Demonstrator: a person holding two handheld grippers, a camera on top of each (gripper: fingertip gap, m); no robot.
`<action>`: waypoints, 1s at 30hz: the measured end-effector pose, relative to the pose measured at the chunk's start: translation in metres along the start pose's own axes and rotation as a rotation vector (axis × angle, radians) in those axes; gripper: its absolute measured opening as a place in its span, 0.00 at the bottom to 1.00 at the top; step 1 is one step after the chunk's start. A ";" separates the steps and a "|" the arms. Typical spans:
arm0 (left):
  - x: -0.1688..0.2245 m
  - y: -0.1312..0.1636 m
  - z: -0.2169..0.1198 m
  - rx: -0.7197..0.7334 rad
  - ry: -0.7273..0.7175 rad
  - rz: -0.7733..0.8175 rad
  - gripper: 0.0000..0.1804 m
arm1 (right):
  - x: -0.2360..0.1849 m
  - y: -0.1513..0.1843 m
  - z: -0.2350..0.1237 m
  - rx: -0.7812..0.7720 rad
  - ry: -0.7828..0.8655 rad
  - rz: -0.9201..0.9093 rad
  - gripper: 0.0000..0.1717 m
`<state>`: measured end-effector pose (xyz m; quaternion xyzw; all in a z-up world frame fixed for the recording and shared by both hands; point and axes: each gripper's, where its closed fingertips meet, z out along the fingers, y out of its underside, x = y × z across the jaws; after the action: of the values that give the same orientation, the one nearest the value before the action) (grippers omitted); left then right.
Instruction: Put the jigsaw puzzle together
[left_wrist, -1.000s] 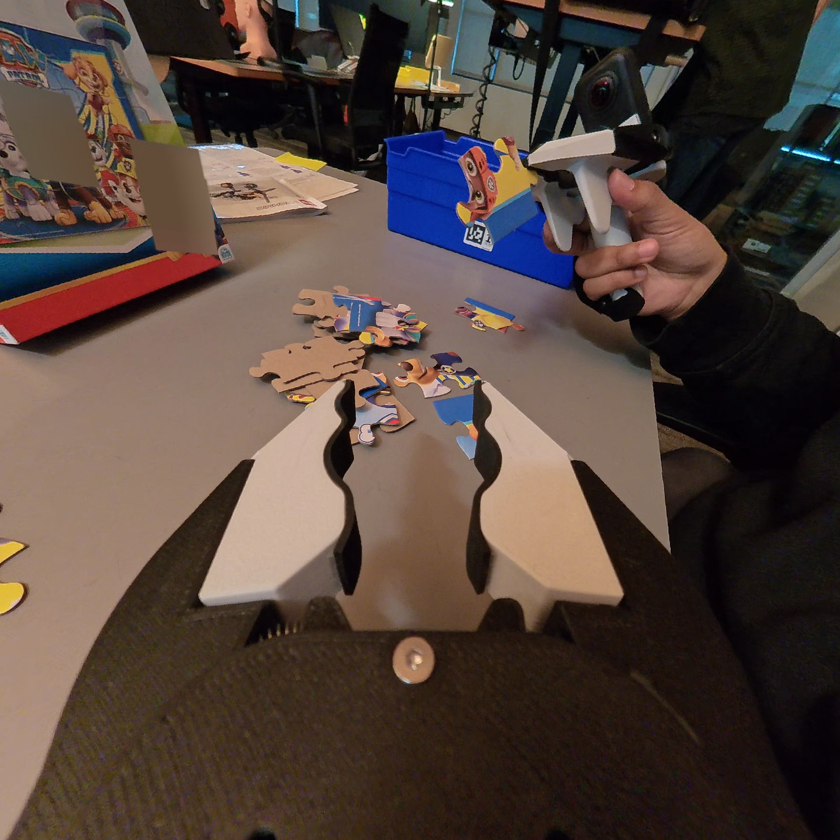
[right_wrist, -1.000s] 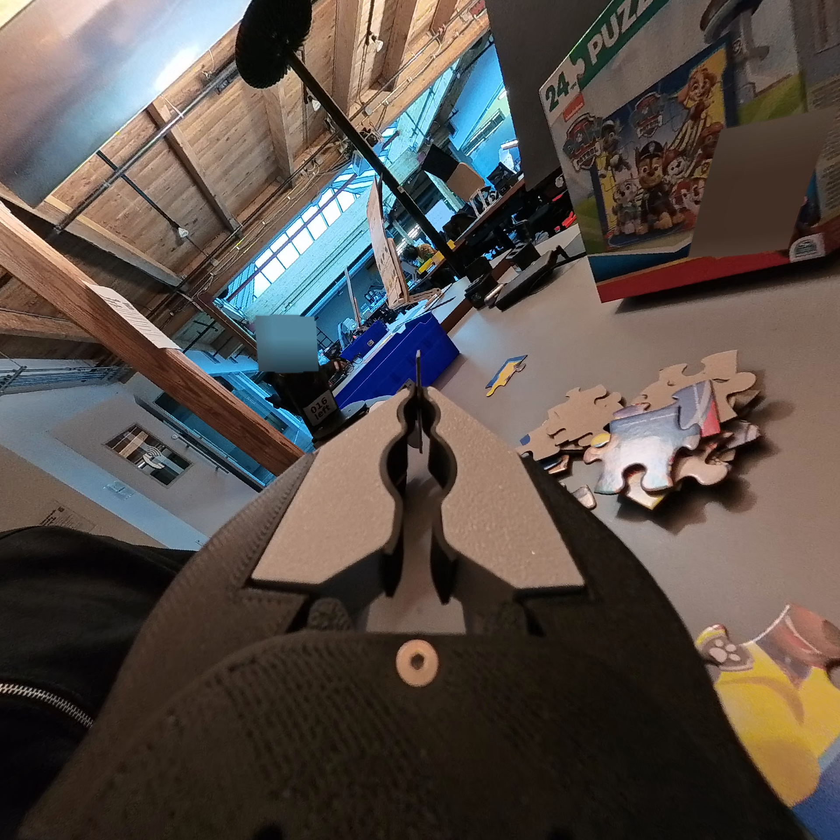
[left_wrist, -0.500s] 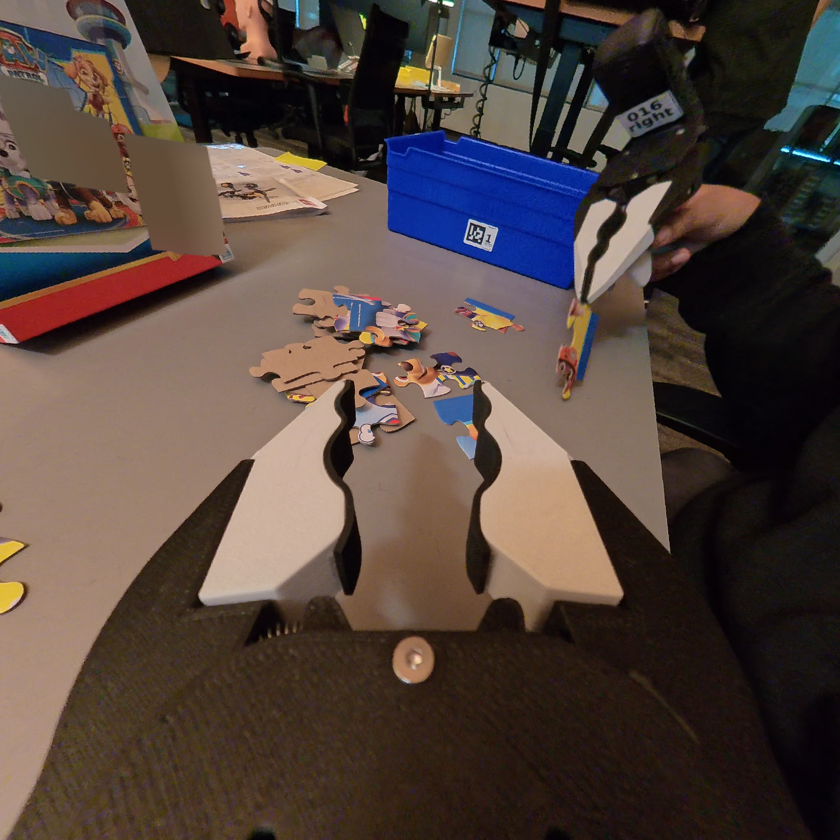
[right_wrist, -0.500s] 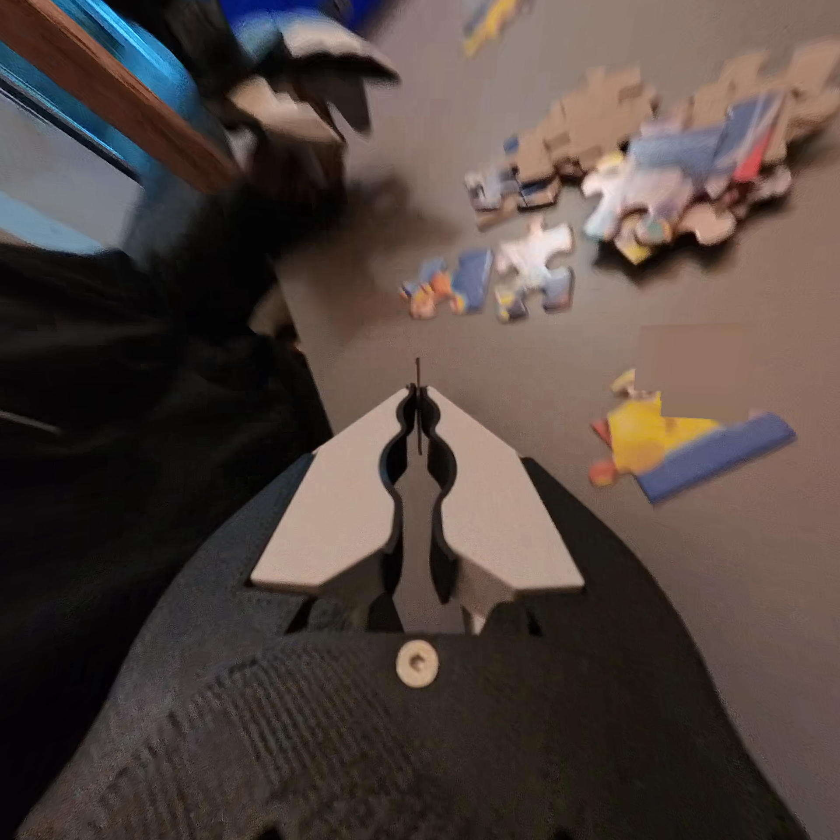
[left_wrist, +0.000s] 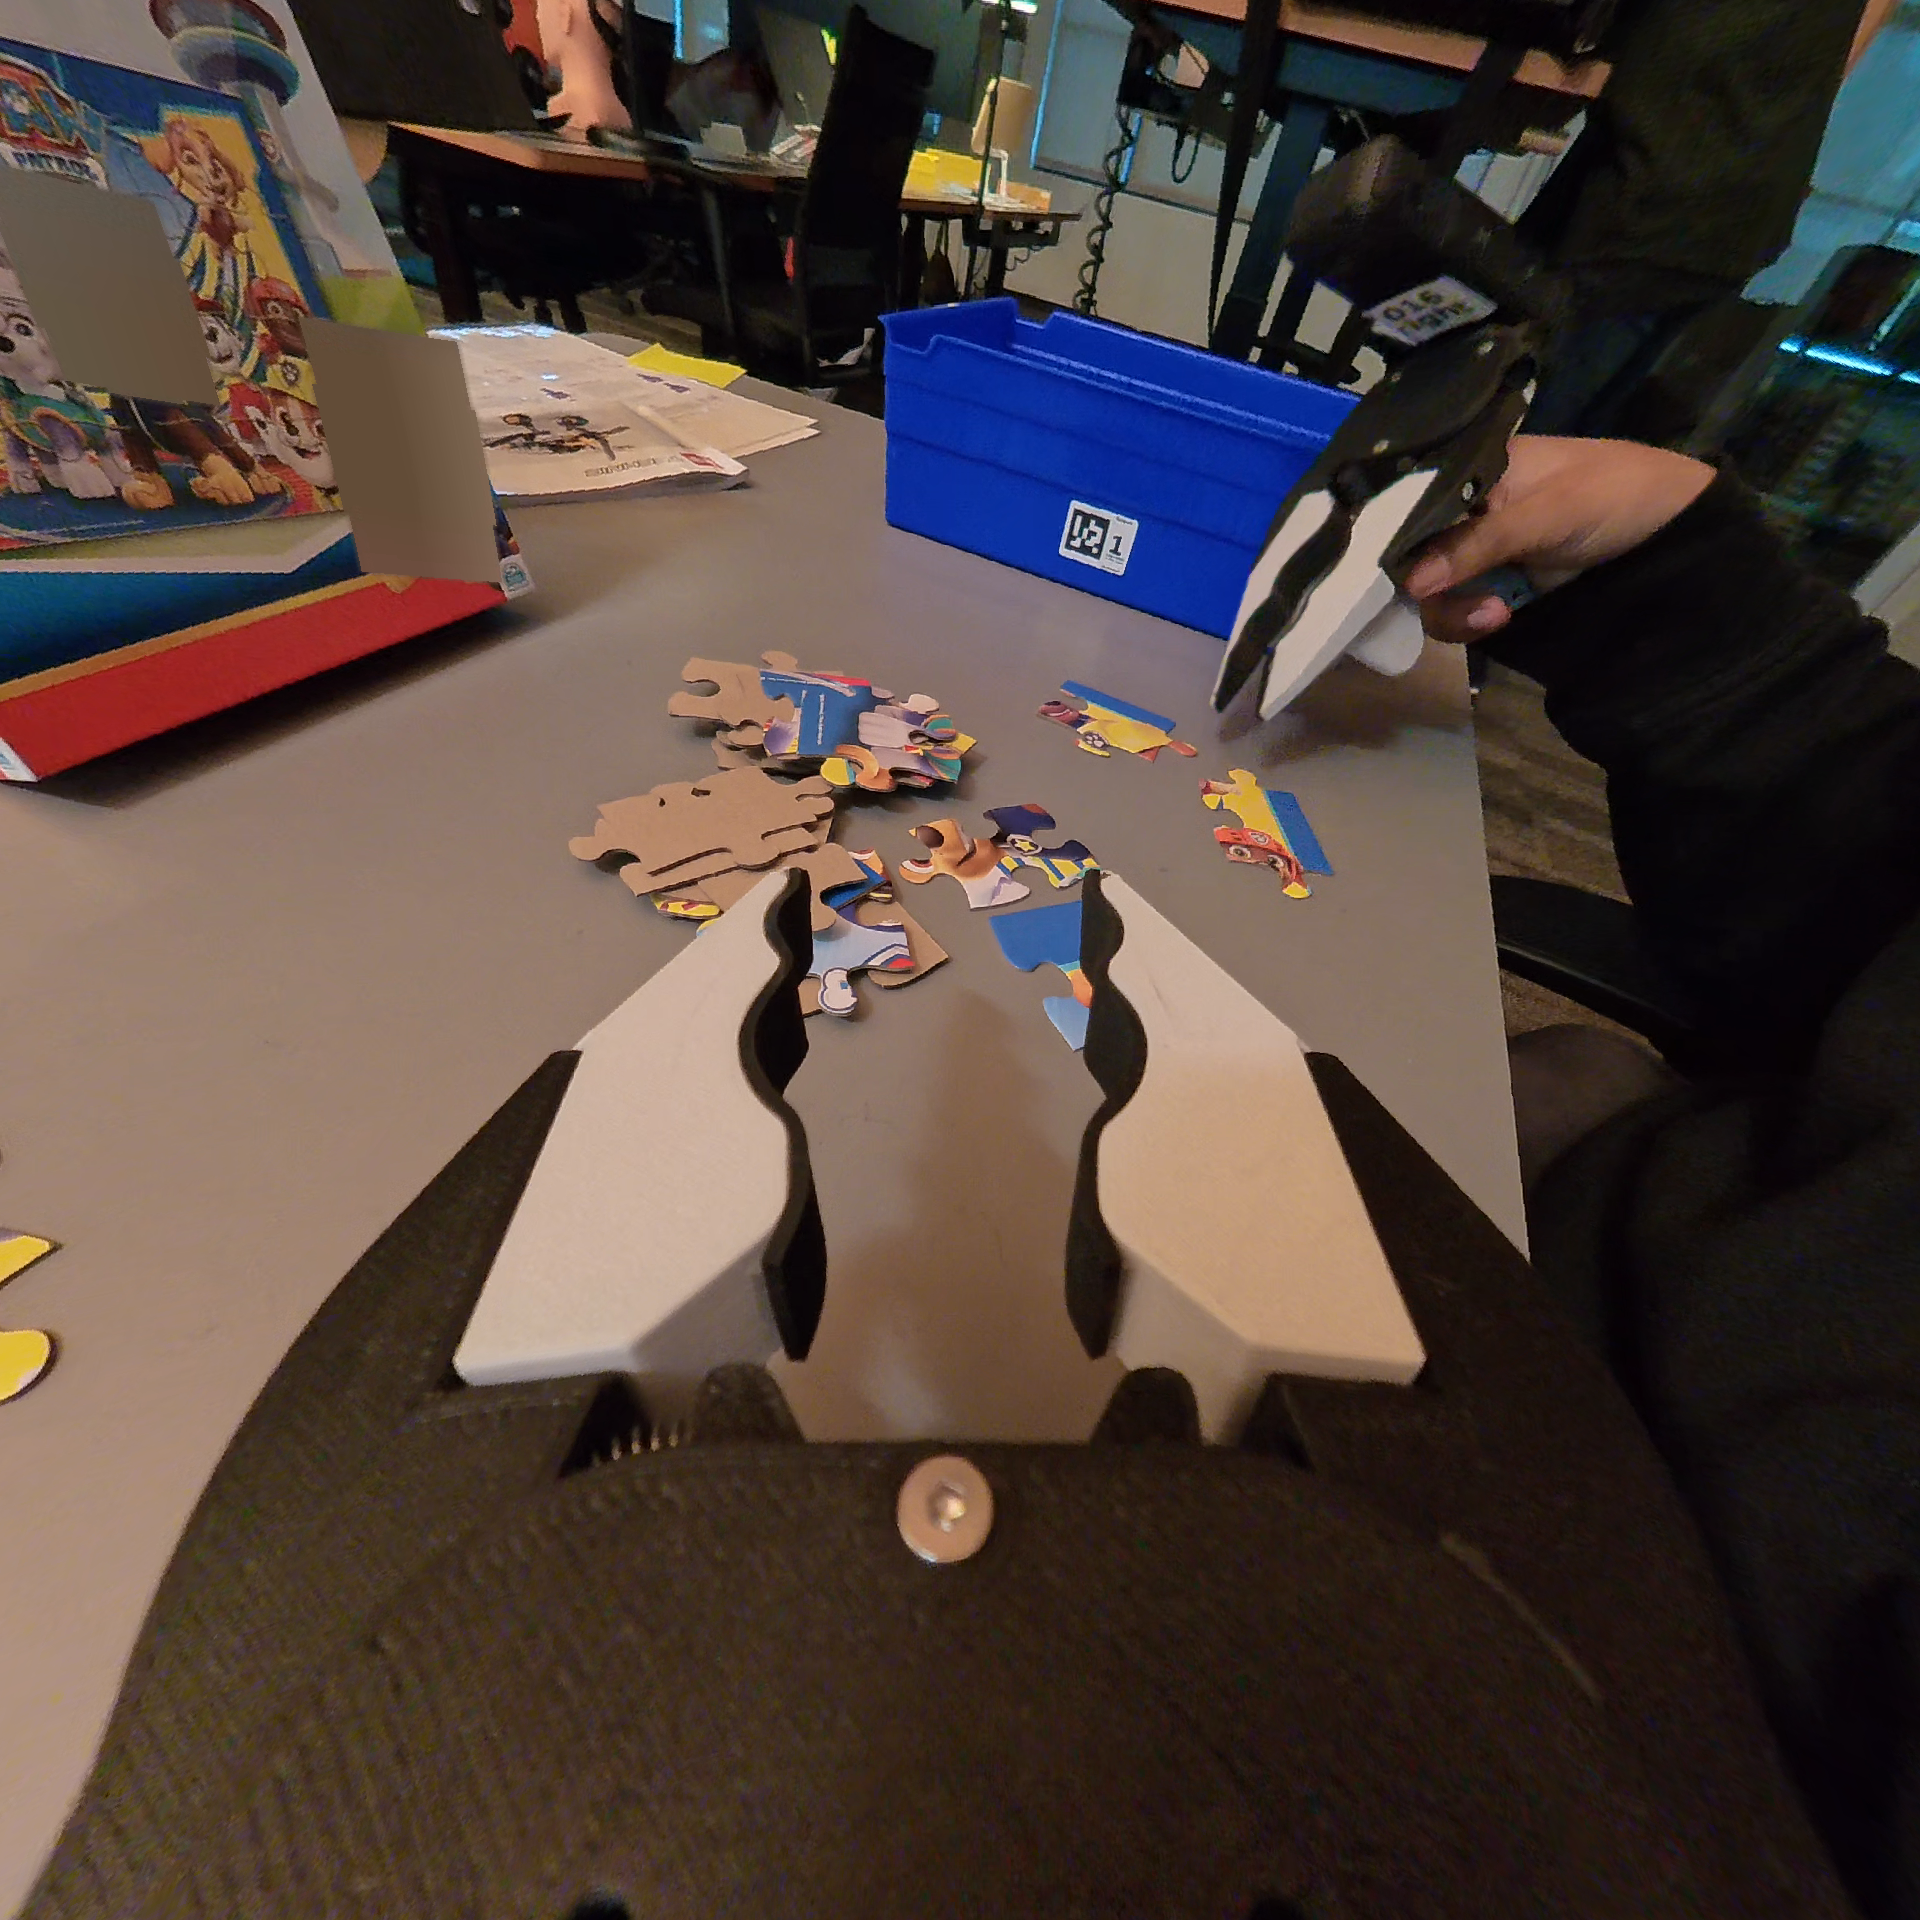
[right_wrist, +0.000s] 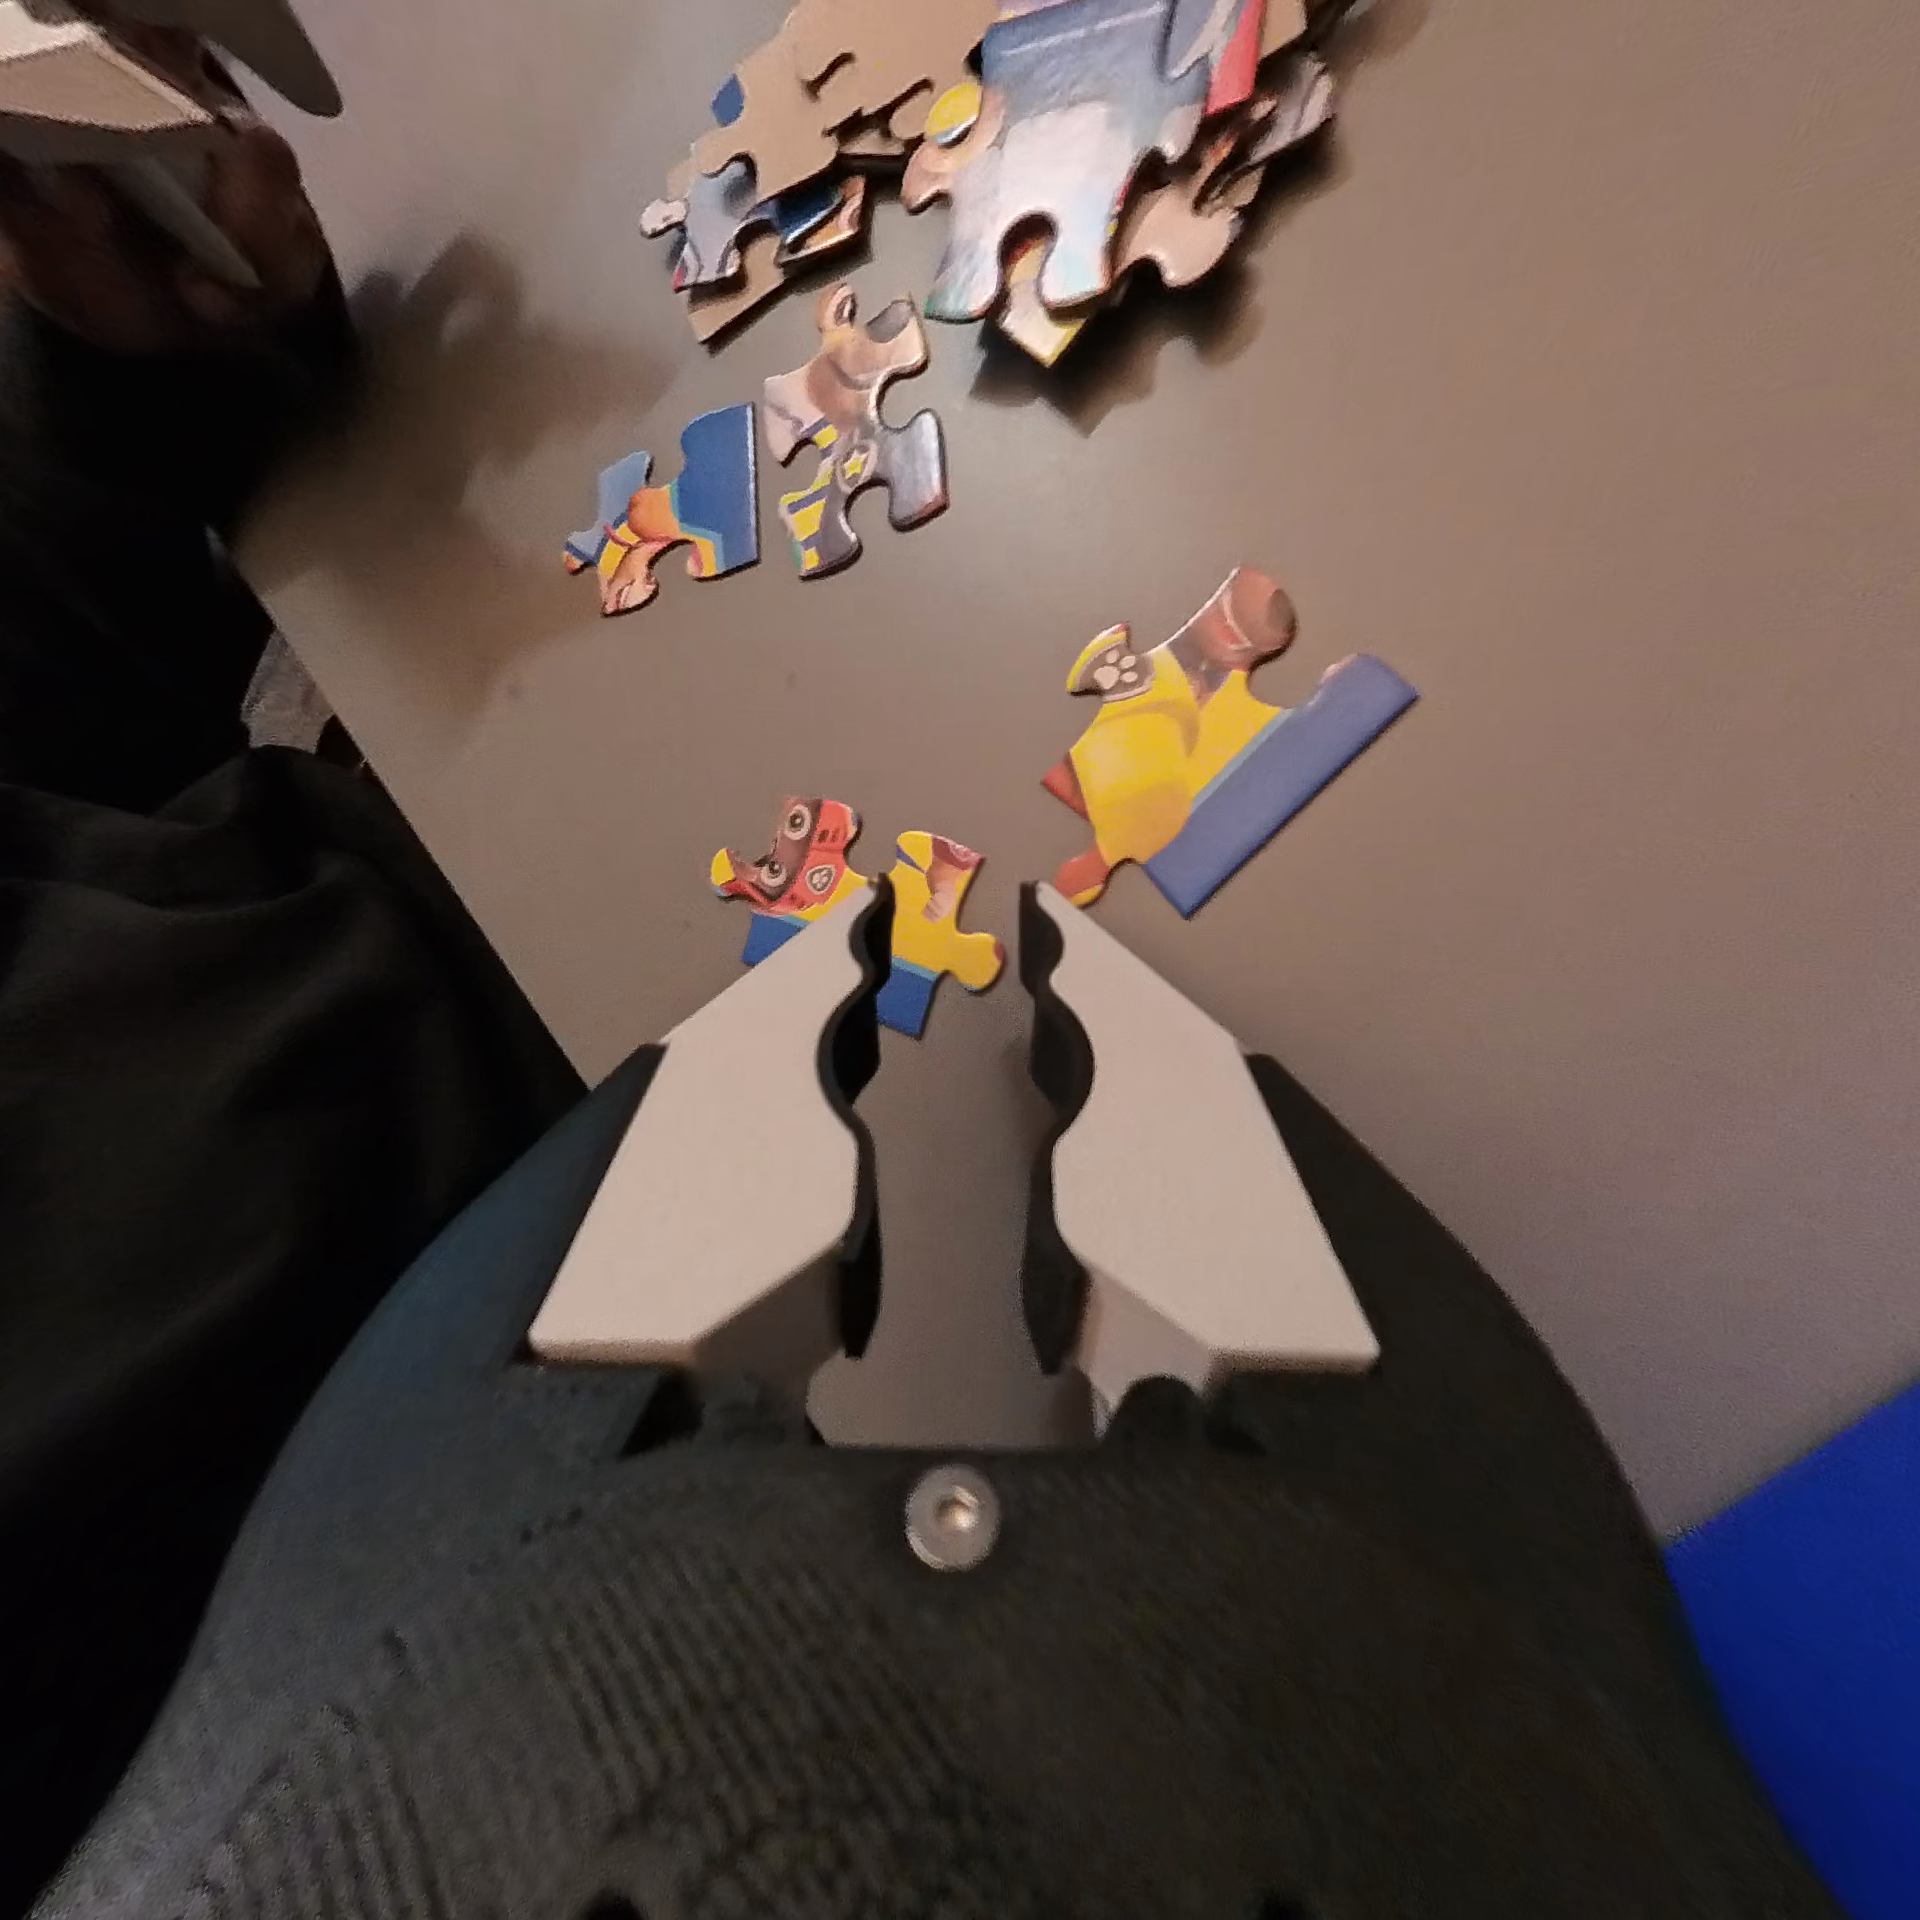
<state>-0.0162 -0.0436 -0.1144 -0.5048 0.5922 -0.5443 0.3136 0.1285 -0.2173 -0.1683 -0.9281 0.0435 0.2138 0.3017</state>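
Going left to right: puzzle box (left_wrist: 239, 582) propped at the far left of the grey table (left_wrist: 260, 987), then a booklet (left_wrist: 613, 426) behind it. The left hand-held gripper (left_wrist: 940, 904) hovers low, fingers spread wide, nothing between them, nearest a loose heap of puzzle pieces (left_wrist: 790, 769), several lying face down. None of the pieces look joined, so basically all the fitting is left. Further right, the right hand-held gripper (right_wrist: 951, 899) is parted too, empty, just above a red-and-yellow piece (right_wrist: 831, 894) lying flat near the table's right edge. Blue bin (left_wrist: 1091, 447) sits behind. Plenty of bare table on the left.
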 end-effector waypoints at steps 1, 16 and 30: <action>0.000 0.000 0.000 -0.001 0.000 0.000 0.28 | 0.001 -0.003 -0.003 0.014 0.015 0.008 0.13; -0.002 0.001 0.001 -0.006 0.003 -0.025 0.28 | -0.007 -0.010 -0.021 0.265 0.258 -0.026 0.11; -0.003 0.000 0.000 -0.002 0.002 -0.033 0.28 | -0.011 0.020 0.007 -0.011 0.421 -0.059 0.25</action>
<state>-0.0149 -0.0405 -0.1155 -0.5142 0.5848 -0.5491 0.3034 0.1115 -0.2305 -0.1793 -0.9549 0.0774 0.0065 0.2867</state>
